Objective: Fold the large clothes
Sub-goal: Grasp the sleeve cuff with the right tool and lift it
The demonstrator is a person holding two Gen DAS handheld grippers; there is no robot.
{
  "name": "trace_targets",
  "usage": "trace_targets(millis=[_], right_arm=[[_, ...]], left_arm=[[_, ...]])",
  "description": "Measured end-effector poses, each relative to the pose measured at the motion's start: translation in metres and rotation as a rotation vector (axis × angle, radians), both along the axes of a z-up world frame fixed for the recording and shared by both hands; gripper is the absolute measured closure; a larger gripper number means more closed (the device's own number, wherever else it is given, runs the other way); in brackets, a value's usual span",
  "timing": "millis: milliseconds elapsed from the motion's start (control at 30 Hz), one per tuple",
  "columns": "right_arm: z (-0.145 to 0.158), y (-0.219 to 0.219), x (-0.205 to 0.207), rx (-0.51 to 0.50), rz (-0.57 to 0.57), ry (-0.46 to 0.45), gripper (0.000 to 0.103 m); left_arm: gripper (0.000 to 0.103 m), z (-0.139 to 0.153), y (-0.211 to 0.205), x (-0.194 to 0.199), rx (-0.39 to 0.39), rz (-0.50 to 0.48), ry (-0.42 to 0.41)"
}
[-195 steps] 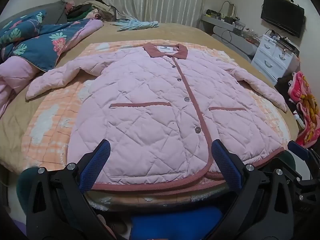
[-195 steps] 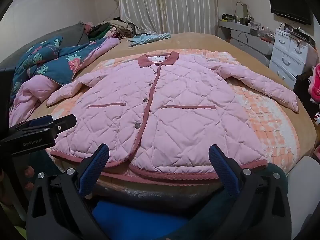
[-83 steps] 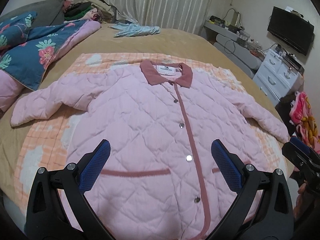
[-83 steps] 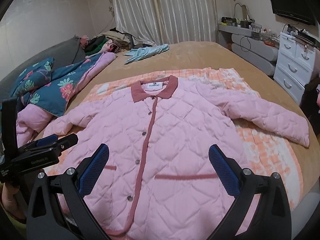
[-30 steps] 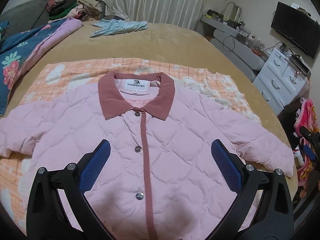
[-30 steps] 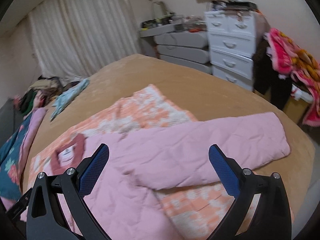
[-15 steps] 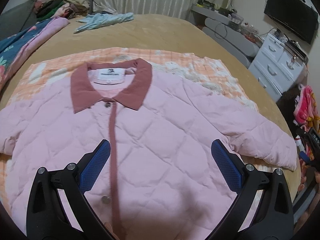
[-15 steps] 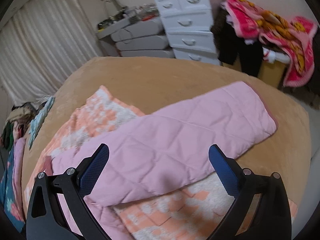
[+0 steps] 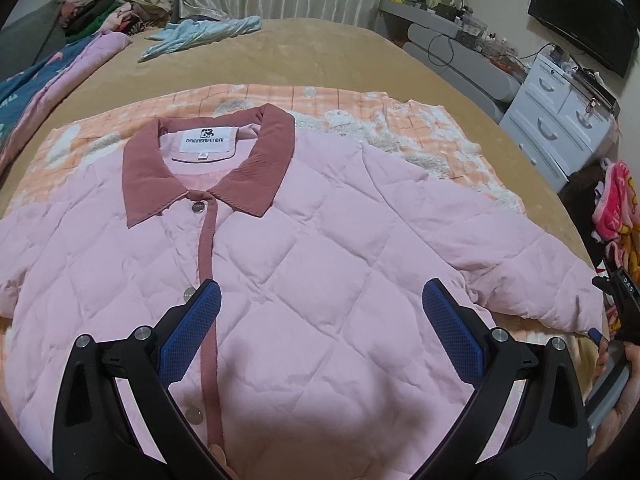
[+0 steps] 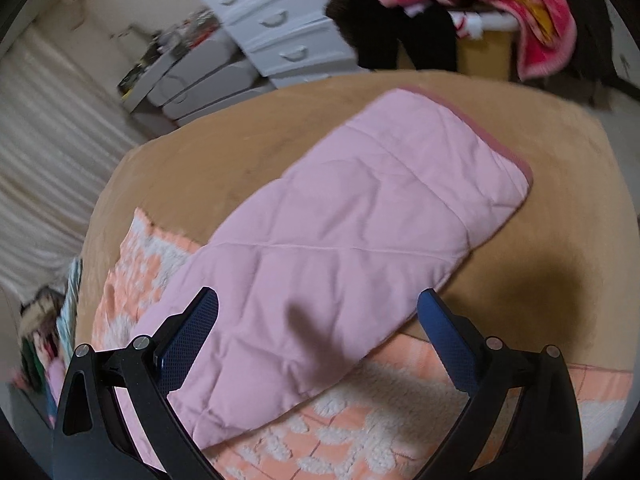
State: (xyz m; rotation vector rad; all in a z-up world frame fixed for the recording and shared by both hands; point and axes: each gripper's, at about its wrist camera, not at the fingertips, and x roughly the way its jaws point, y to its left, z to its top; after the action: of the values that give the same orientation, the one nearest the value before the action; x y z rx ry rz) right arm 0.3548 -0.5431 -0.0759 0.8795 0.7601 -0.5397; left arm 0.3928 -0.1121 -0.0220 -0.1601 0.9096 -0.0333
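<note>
A pink quilted jacket (image 9: 304, 248) lies buttoned and face up on the bed, its dusty-red collar (image 9: 208, 160) towards the far side. My left gripper (image 9: 316, 332) hovers open over the jacket's chest, to the right of the button placket. The jacket's right sleeve (image 10: 352, 240) stretches out flat onto the tan bedcover, its cuff edged in dusty red. My right gripper (image 10: 318, 332) stands open just above that sleeve's middle, holding nothing. In the left wrist view the right gripper's tip (image 9: 618, 304) shows beside the sleeve end.
An orange and white checked blanket (image 9: 400, 120) lies under the jacket on the tan bed (image 9: 304, 52). A white drawer unit (image 9: 560, 120) and a bright pink blanket (image 10: 480, 4) stand off the bed's right side. A light blue garment (image 9: 200, 34) and a clothes pile lie at the far end.
Both grippers moved forward from the hem. The left one has come up to the chest below the collar; the right one swung to the right and dropped close over the sleeve.
</note>
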Motion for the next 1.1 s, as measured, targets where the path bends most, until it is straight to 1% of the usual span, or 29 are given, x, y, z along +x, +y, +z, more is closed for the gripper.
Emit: trace_targets(millis=[233,333,500,533,567,633,667,733,767,833,867,967,1100], right_arm=[[-0.033,-0.028,0.005,0.103,-0.073,0.038,0.004],[-0.037,-0.036,0.010,0.106,-0.081,0.018,0.004],[-0.041,-0.048,0.015,0.104,-0.103,-0.067,0.005],[-0.040,-0.050,0.015,0.095,-0.106,-0.081,0.012],[-0.039,-0.052,0.014,0.081,-0.112,-0.104,0.021],[-0.038,-0.057,0.011,0.081,-0.102,-0.161,0.062],[-0.038,-0.058,0.011,0.092,-0.093,-0.186,0.069],[-0.028,-0.057,0.010,0.074,-0.068,-0.226,0.078],[-0.016,-0.053,0.010,0.039,-0.047,-0.255,0.080],[0.004,-0.047,0.008,-0.022,-0.013,-0.295,0.081],[0.020,-0.039,0.008,-0.062,0.016,-0.329,0.082],[0.051,-0.025,0.007,-0.126,0.083,-0.405,0.083],[0.098,0.011,0.004,-0.203,0.198,-0.517,0.085]], left_arm=[[0.008,-0.008,0.005,0.003,-0.006,-0.002,0.010],[0.008,-0.011,0.009,0.004,-0.017,-0.006,0.013],[0.008,-0.008,0.018,0.003,-0.029,0.003,0.002],[0.008,-0.006,0.021,0.003,-0.027,0.008,-0.001],[0.008,-0.005,0.023,0.002,-0.026,0.012,-0.001],[0.008,0.000,0.029,0.001,-0.031,0.022,-0.007],[0.008,0.003,0.032,0.000,-0.033,0.026,-0.013],[0.008,0.012,0.038,-0.004,-0.032,0.034,-0.028],[0.008,0.014,0.040,-0.005,-0.033,0.038,-0.032],[0.008,0.022,0.047,-0.007,-0.039,0.048,-0.042],[0.008,0.025,0.050,-0.008,-0.042,0.051,-0.047],[0.008,0.036,0.058,-0.013,-0.046,0.060,-0.064],[0.008,0.049,0.068,-0.019,-0.055,0.066,-0.083]])
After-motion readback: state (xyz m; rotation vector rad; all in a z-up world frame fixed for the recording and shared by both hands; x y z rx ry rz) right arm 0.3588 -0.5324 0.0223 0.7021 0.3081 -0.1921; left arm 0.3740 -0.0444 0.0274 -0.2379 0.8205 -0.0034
